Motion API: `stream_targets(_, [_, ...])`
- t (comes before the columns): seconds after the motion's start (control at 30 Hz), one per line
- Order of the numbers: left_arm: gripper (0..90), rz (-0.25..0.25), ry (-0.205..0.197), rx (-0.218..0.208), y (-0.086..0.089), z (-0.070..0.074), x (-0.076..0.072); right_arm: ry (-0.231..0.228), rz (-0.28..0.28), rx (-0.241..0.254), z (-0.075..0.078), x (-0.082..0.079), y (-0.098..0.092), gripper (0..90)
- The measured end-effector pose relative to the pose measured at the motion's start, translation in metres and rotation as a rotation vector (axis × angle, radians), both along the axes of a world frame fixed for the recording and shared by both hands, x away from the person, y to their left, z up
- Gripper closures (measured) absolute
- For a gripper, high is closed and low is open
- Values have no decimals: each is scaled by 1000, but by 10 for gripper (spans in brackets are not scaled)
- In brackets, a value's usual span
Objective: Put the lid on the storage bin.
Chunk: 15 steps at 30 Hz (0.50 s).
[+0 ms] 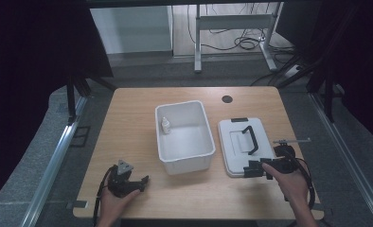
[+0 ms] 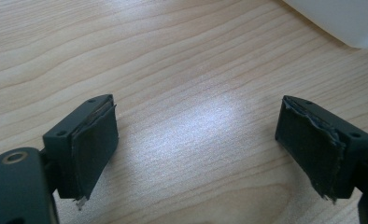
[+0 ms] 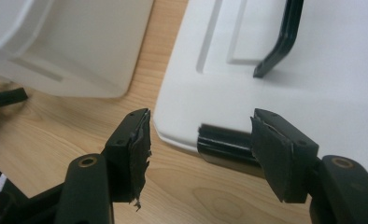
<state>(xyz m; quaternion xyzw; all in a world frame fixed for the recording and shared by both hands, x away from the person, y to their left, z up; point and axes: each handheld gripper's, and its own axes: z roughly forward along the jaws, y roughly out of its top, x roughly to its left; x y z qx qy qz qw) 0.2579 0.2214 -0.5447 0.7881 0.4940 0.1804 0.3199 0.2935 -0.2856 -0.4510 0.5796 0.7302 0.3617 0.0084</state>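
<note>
A white bin (image 1: 201, 156) stands mid-table with a small white bottle (image 1: 165, 125) upright in its far left corner. To its right, a white lid (image 1: 236, 158) with a black handle (image 1: 249, 138) lies flat. My right gripper (image 1: 251, 169) sits at the lid's near edge. In the right gripper view it (image 3: 201, 122) is open, its jaws either side of the lid's (image 3: 322, 84) corner and a black latch (image 3: 222, 145). My left gripper (image 1: 136, 182) rests near the front left of the table. It (image 2: 196, 112) is open over bare wood, holding nothing.
The wooden table (image 1: 128, 118) has a dark round hole (image 1: 227, 99) at its far edge. The bin's wall (image 3: 79, 46) and its corner (image 2: 345, 23) lie close to both grippers. Dark curtains, a metal frame (image 1: 57, 156) and floor cables (image 1: 241, 42) surround the table.
</note>
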Motion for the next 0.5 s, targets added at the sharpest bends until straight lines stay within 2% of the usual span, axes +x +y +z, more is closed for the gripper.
stream_targets(0.2, [130,0,0,0,0,0,0,9,1,3,14,10,0,387])
stream_targets(0.37, [130,2,0,0,0,0,0,9,4,5,16,18,1,387])
stream_targets(0.4, [130,4,0,-1,0,0,-1,9,2,-16,16,22,4,387])
stream_targets(0.5, [130,5,-1,-1,0,0,-1,10,1,-22,18,30,8,387])
